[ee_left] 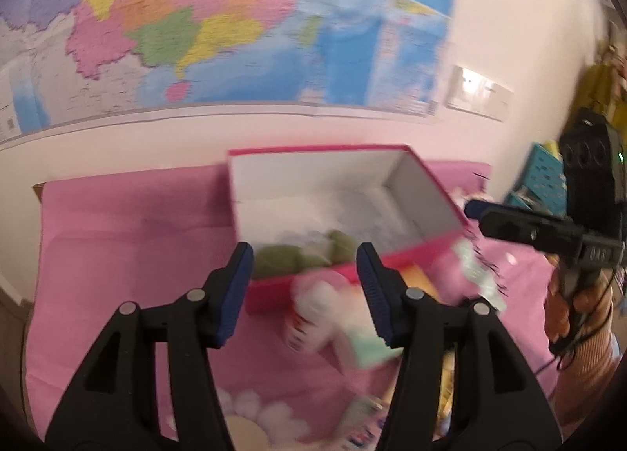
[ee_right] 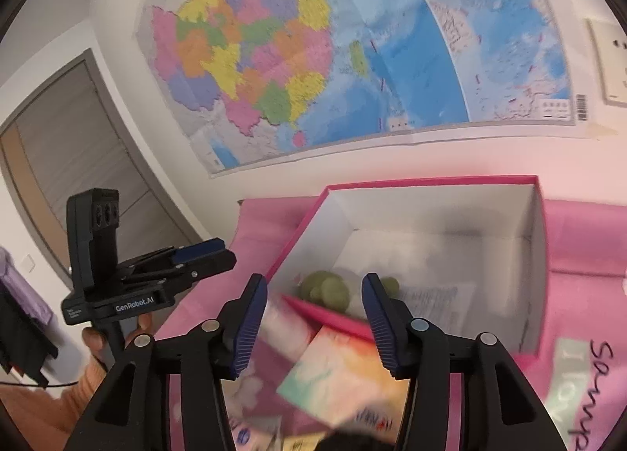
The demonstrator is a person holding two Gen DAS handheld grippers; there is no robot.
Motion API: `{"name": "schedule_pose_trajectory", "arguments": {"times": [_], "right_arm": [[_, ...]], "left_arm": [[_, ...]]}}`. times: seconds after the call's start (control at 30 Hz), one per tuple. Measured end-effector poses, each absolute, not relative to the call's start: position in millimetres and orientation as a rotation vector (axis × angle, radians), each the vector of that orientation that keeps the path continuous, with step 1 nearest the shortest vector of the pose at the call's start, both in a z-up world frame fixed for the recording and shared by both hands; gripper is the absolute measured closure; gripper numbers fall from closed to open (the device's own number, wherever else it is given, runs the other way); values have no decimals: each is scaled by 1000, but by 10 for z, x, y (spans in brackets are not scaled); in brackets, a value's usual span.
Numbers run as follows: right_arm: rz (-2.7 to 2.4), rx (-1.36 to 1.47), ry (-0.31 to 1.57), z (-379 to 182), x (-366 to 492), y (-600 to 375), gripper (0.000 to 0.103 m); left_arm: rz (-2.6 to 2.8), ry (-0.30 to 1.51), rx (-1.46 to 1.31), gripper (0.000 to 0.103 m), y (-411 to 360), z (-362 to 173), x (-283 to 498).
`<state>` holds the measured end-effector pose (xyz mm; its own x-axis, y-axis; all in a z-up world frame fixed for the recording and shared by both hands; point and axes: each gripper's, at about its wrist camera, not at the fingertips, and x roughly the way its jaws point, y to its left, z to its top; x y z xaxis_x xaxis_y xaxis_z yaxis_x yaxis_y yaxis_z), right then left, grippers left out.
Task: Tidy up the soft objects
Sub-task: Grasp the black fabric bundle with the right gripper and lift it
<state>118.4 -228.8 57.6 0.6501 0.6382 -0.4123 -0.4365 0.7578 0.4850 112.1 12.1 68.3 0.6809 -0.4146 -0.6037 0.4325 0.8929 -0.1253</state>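
A pink open box (ee_left: 431, 251) with a white inside sits on a pink cloth (ee_left: 129, 239) that covers the counter, set against the far wall. Green plush toys (ee_right: 327, 288) lie in the near corner of the box, with a printed paper sheet (ee_right: 435, 302) beside them on the box floor. Just in front of the box's near wall lies a blurred heap of soft things: a white and pink plush (ee_left: 321, 313) and a pastel packet (ee_right: 345, 372), too smeared to name further. The left tool (ee_left: 303, 294) hangs over this heap with its jaws partly apart and nothing pressed between the pads. The right tool (ee_right: 313, 323) also stands partly open above the packet, its pads clear of it; its handle shows at the right edge of the left view, held by a hand in an orange ribbed sleeve (ee_left: 588, 337). A large coloured map (ee_right: 313, 51) fills the wall, a grey door (ee_right: 70, 160) stands at far left, and teal crates (ee_left: 544, 176) are cut off at right.
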Motion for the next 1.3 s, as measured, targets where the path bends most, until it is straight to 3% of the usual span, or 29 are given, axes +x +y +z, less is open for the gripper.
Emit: {"name": "schedule_pose_trajectory", "arguments": {"times": [0.1,0.43,0.7,1.03,1.07,1.17,1.3], "right_arm": [[625,353,580,623,941,-2381,41],[535,318,656,256,487,-2636,32],[458,350,765,-264,432,-2775,31],[480,342,775,-457,485,-2670,31],[486,339,775,-465,489,-2659,33],[497,333,764,-462,479,-2637,54],[496,323,752,-453,459,-2657,76]], "left_arm": [[-562,681,23,42,16,655,933],[-719,756,122,42,-508,298,548],[-768,846,156,42,-793,35,565],[-757,940,185,42,-1015,-223,682],[-759,948,183,42,-1028,-237,695],[-750,968,177,43,-1050,-266,739],[-762,994,146,62,-1058,-309,793]]}}
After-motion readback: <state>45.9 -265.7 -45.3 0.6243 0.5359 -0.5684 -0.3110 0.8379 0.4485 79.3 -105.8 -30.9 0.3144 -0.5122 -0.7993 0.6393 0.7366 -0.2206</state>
